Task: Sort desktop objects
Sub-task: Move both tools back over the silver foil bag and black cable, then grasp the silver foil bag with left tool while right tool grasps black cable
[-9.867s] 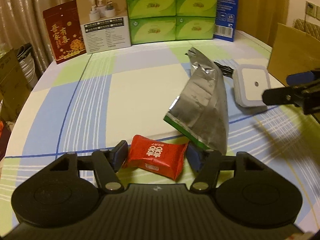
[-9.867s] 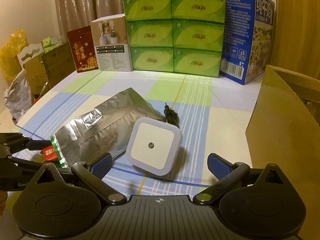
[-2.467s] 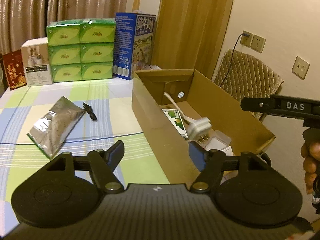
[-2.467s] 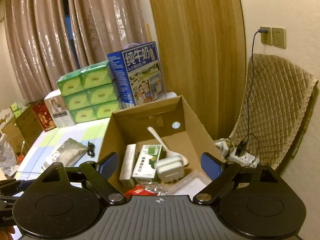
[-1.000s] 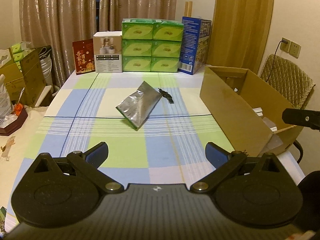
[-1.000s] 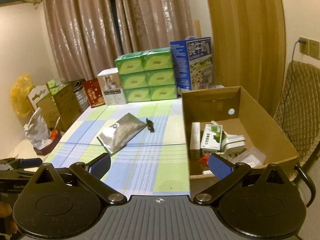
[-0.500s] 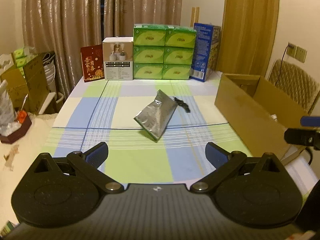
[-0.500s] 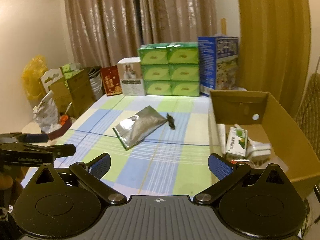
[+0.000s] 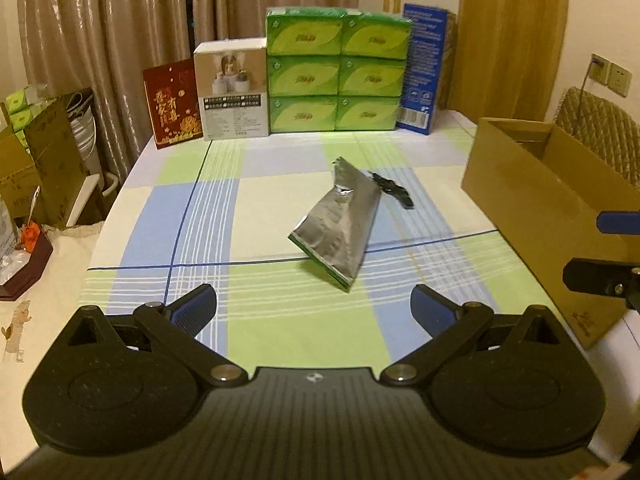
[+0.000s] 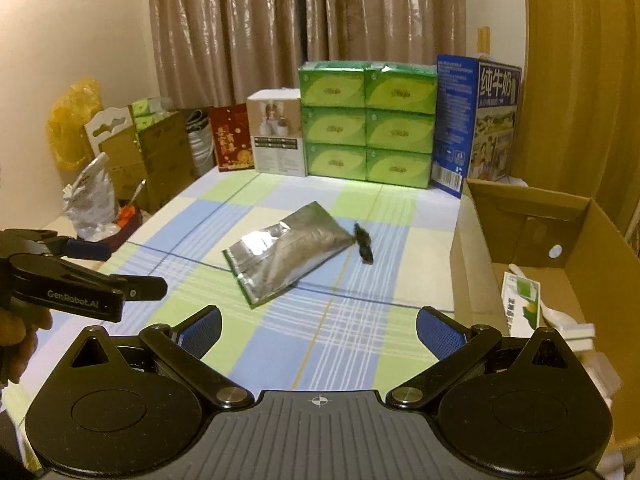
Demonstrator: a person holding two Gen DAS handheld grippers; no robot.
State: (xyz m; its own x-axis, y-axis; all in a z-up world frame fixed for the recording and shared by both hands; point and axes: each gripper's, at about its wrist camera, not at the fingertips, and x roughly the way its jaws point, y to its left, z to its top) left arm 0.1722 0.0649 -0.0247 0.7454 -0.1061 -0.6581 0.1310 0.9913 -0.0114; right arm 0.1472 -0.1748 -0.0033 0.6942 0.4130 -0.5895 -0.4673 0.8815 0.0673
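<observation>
A silver foil pouch (image 9: 340, 222) (image 10: 286, 254) lies in the middle of the checked tablecloth, with a small black cable bundle (image 9: 392, 190) (image 10: 363, 245) just beyond it. My left gripper (image 9: 314, 310) is open and empty, held back from the pouch near the front of the table. Equally open and empty, my right gripper (image 10: 318, 330) hovers by the cardboard box (image 10: 568, 248) (image 9: 536, 200) at the right. Inside that box lie a green-and-white carton (image 10: 520, 298) and white items. Each gripper shows at the edge of the other's view.
Stacked green tissue packs (image 9: 336, 70), a white product box (image 9: 232, 88), a red packet (image 9: 170, 102) and a blue milk carton (image 10: 476, 124) line the table's far edge. Boxes and bags (image 10: 120, 152) crowd the floor to the left. A padded chair (image 9: 600, 128) stands behind the cardboard box.
Both grippers have drawn back from the cardboard box toward the table's near side. The red packet and the white night light from the oldest frames are gone from the cloth.
</observation>
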